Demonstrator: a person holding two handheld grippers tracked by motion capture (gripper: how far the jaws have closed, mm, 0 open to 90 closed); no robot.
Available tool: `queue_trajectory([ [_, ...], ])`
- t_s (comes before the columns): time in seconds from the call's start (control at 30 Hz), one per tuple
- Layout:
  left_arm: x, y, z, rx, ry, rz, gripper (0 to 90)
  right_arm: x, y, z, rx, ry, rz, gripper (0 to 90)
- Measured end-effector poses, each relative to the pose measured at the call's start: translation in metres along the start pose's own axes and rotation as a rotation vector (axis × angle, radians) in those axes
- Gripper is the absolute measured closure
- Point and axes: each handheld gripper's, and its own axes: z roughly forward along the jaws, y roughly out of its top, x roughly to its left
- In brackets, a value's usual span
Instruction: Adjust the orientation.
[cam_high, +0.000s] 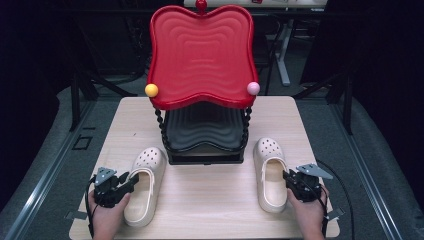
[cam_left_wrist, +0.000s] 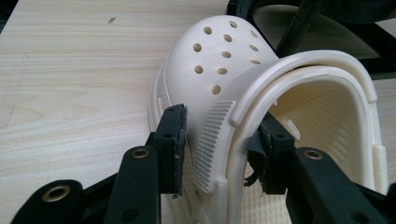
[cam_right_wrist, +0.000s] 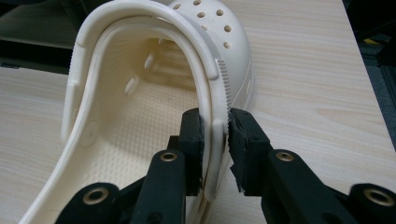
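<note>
No lettering, brand mark or number can be read on the pale clogs between the jaws; any embossing seems too faint.

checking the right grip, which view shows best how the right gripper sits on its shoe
The right gripper view: the right gripper straddles the side wall of the right shoe, one jaw inside, one outside. The high view shows it small at the shoe's edge.

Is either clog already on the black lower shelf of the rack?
No, both the left clog and right clog lie on the table before the rack.
</note>
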Motion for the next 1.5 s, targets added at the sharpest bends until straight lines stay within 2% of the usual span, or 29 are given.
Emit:
queue_trajectory([
  [0.2,0.000,0.000,0.000,0.001,-0.001,0.000,59.6,-0.002,0.000,-0.002,0.002,0.038,-0.031,75.7],
  [0.27,0.000,0.000,0.000,0.000,-0.001,0.000,59.5,-0.004,-0.001,-0.003,0.004,0.068,-0.068,75.9],
  [0.33,0.000,0.000,0.000,0.000,-0.001,0.000,59.6,-0.005,-0.001,-0.004,0.008,0.070,-0.074,75.8],
  [0.4,0.000,0.000,0.000,-0.004,0.001,-0.001,59.5,-0.007,-0.002,-0.004,0.006,0.069,-0.036,73.8],
  [0.47,-0.001,0.000,0.000,-0.005,0.003,-0.001,59.5,-0.006,-0.003,-0.003,0.001,0.065,-0.025,73.2],
  [0.5,-0.001,0.000,0.000,-0.002,0.005,-0.001,59.5,-0.003,-0.004,-0.003,0.000,0.047,-0.018,71.4],
  [0.57,-0.001,0.000,0.000,-0.006,0.005,-0.002,59.5,-0.001,-0.004,-0.002,-0.003,0.043,-0.018,69.3],
  [0.6,-0.001,0.000,0.000,-0.005,0.007,-0.001,59.5,0.000,-0.005,0.000,0.011,0.023,-0.025,67.3],
  [0.73,-0.001,-0.001,0.000,-0.007,0.009,0.000,59.4,0.002,-0.006,0.003,0.015,0.021,-0.026,68.4],
  [0.87,-0.002,0.000,0.000,-0.002,0.012,0.005,59.2,0.001,-0.004,0.003,-0.015,0.004,-0.021,69.0],
  [1.0,-0.002,-0.001,0.001,0.001,0.020,0.007,59.1,0.003,-0.002,0.005,-0.031,0.006,-0.032,70.9],
  [1.5,-0.001,-0.001,0.003,0.004,0.020,0.005,59.2,0.005,0.000,0.009,-0.030,-0.009,-0.050,72.9],
])
